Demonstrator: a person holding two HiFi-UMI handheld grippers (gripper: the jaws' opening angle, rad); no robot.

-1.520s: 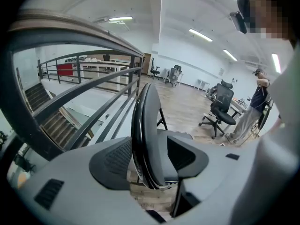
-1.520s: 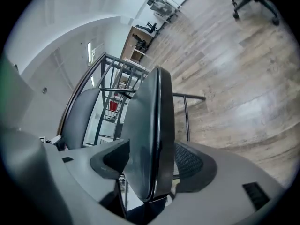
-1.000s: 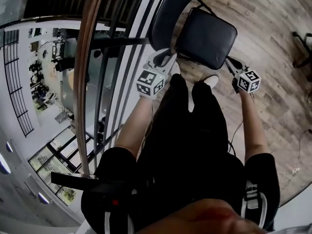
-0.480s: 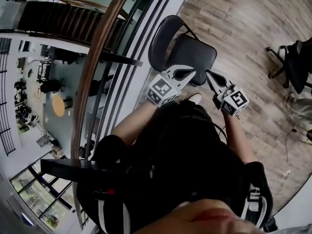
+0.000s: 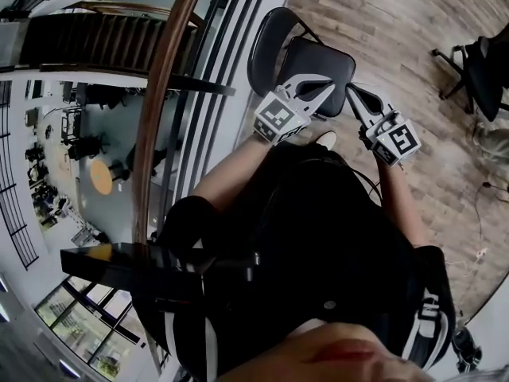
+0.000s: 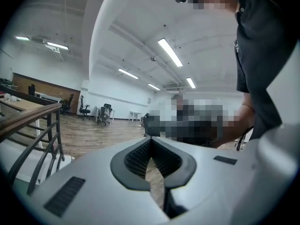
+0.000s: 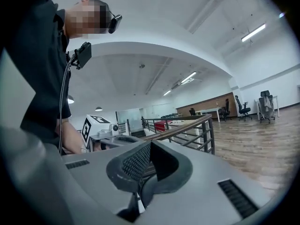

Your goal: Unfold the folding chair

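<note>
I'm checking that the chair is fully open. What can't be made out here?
- Chair legs: head view, hidden under the seat.
- Seat's near edge: head view, covered by the left tool and right tool.
- Chair itself: outside both tool views.

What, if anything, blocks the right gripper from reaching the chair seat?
Probably yes: nothing shows between the right gripper and the chair seat ahead of it. Its jaws are shut, so they must open to grip.
</note>
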